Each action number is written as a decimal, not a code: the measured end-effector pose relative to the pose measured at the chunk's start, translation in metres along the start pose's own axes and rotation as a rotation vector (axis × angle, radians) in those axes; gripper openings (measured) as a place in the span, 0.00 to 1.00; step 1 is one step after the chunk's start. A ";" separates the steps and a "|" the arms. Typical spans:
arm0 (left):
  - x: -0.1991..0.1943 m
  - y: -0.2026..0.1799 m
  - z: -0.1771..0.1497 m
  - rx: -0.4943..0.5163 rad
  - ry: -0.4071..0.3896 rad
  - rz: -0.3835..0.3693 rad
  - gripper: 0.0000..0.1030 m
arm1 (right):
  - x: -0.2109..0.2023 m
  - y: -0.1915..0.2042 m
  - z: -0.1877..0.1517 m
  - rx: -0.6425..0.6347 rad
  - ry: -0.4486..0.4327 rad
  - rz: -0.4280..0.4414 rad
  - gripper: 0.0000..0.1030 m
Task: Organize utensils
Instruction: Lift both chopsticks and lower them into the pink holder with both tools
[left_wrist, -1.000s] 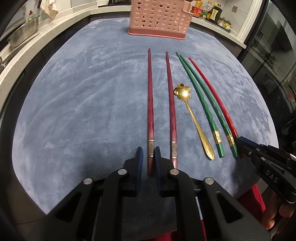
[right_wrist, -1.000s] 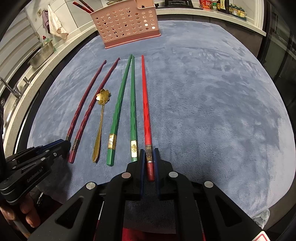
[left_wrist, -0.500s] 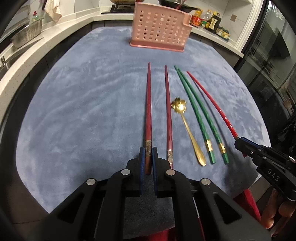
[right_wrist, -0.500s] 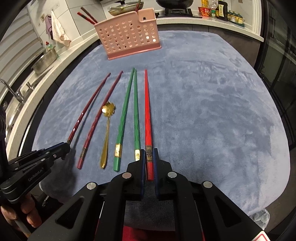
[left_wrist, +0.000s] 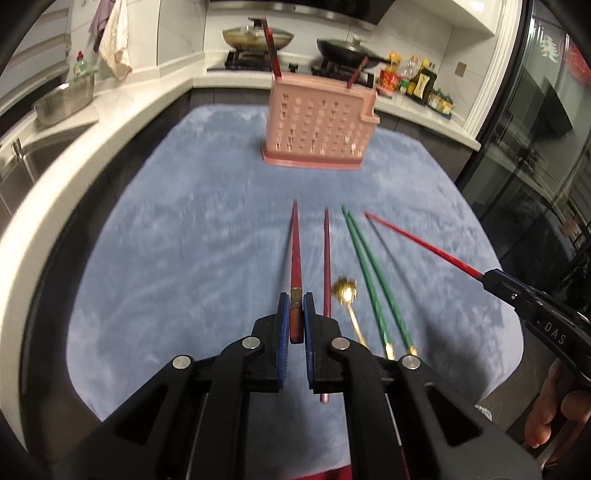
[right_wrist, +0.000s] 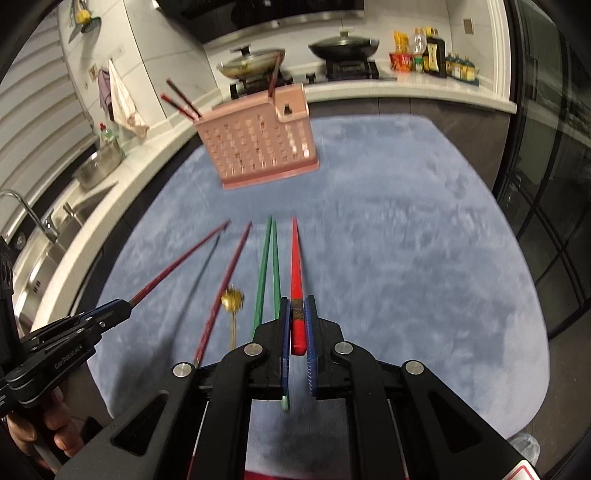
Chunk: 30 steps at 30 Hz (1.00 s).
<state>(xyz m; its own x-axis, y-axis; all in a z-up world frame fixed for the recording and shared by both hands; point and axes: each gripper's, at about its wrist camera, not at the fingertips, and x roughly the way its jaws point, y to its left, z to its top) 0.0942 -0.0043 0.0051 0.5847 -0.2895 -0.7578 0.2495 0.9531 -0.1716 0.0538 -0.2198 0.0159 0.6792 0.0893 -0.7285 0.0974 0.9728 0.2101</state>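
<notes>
Left wrist view: the left claw (left_wrist: 294, 320) is pinching the dark red chopstick (left_wrist: 295, 258) by its thick end, its tip pointing toward the pink holder (left_wrist: 317, 127) at the far side of the surface (left_wrist: 184, 240).

Right wrist view: the right claw (right_wrist: 297, 326) is pinching the bright red chopstick (right_wrist: 295, 258). Judging by this, both are being carried; next, each needs tipping upright above the holder's open top.

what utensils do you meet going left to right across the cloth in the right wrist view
dark red chopstick held by the left gripper → second dark red chopstick → gold spoon → two green chopsticks → bright red chopstick held by the right gripper
</notes>
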 end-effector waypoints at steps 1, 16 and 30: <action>-0.004 0.000 0.008 0.003 -0.019 0.004 0.07 | -0.003 -0.001 0.006 0.000 -0.016 0.002 0.08; -0.031 -0.002 0.093 0.038 -0.183 0.038 0.07 | -0.022 -0.002 0.084 -0.012 -0.168 0.016 0.08; -0.047 -0.010 0.176 0.064 -0.301 0.015 0.07 | -0.021 0.001 0.167 -0.006 -0.254 0.104 0.08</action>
<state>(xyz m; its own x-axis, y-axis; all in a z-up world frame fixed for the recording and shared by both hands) 0.1998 -0.0157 0.1534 0.7887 -0.2977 -0.5379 0.2816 0.9527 -0.1145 0.1608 -0.2562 0.1405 0.8462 0.1333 -0.5160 0.0135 0.9625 0.2709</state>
